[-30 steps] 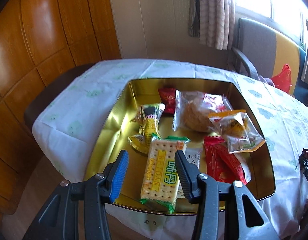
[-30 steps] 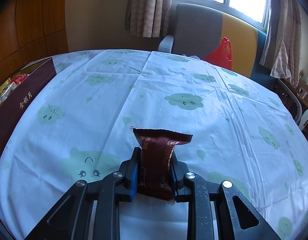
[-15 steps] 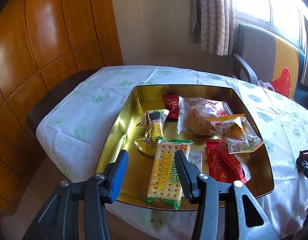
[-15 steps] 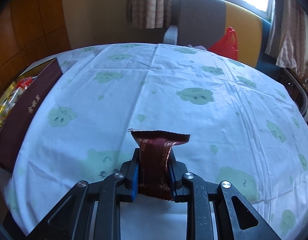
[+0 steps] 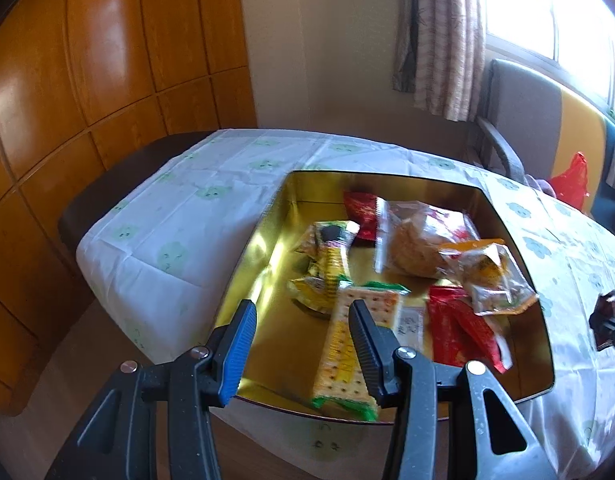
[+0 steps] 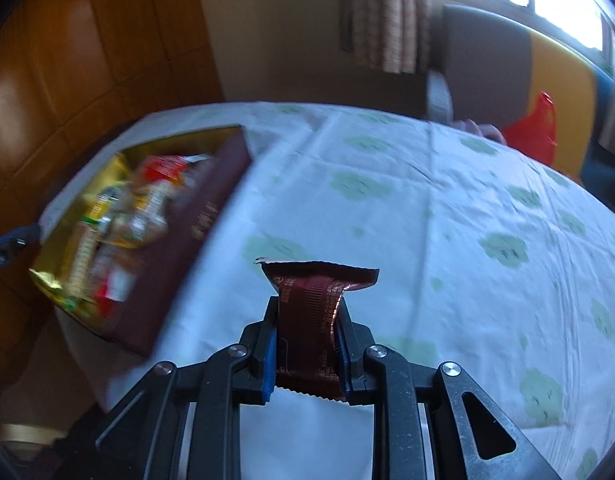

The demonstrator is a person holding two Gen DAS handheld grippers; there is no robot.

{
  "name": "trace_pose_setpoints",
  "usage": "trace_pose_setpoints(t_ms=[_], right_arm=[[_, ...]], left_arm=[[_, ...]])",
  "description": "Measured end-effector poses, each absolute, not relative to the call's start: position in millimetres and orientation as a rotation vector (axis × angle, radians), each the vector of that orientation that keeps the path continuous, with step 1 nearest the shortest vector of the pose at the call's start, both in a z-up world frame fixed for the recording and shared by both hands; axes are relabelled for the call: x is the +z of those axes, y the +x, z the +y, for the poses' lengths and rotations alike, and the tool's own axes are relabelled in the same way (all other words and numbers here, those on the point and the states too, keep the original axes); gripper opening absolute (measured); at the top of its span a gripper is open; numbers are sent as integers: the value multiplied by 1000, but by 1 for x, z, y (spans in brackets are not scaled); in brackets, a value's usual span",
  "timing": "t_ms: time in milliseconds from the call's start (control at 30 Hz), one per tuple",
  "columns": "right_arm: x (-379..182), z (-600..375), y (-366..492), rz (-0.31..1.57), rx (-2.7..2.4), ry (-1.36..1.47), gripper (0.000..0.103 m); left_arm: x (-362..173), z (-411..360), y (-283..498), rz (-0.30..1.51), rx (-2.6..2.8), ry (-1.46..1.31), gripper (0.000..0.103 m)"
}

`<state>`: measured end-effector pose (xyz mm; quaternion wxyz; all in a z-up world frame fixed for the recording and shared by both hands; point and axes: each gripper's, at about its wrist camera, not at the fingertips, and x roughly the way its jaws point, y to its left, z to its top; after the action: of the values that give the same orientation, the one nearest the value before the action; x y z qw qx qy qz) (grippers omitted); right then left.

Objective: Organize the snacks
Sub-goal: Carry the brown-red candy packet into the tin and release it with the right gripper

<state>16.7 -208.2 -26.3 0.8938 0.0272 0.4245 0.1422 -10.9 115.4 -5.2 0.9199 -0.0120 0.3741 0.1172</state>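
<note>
A gold-lined box (image 5: pixel 267 248) with maroon outer walls (image 6: pixel 179 264) sits at the table's left end. It holds several wrapped snacks, among them a cracker packet (image 5: pixel 343 356), red packets (image 5: pixel 463 332) and a clear-wrapped pastry (image 5: pixel 419 240). My left gripper (image 5: pixel 301 308) hovers open over the box's near edge with nothing between its fingers. My right gripper (image 6: pixel 307 308) is shut on a brown foil snack packet (image 6: pixel 311 284), held above the tablecloth to the right of the box. That packet (image 5: pixel 607 304) also shows at the right edge of the left wrist view.
A white tablecloth (image 6: pixel 447 208) with green prints covers the table. A grey and yellow chair (image 6: pixel 507 64) with a red bag (image 6: pixel 535 128) stands behind it. Wood panelling (image 5: pixel 87 80) runs along the left, and curtains (image 5: pixel 439 40) hang by the window.
My right gripper has risen and swung left with the brown packet, so the box now fills the left of its view. The left gripper has hardly moved.
</note>
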Motion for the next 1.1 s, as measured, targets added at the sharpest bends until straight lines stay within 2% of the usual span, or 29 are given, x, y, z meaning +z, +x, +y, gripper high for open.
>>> trace_pose_setpoints(t_ms=[300,533,633,1000,1100], right_arm=[[26,-95,30,813,650,23,24],[-17,-13,50,936,761,-74,27],[-38,-4,58,988,738,-78,35],[-37,-18,43,951,749,-92,35],[-42,-12,38,967,721,-145,30]], left_arm=[[-8,141,-9,763,317,-78,49],[-17,143,-7,783,299,-85,49],[-20,141,-6,793,294,-83,49],[-23,137,-5,799,291,-79,49],[-21,135,-7,796,285,-77,49]])
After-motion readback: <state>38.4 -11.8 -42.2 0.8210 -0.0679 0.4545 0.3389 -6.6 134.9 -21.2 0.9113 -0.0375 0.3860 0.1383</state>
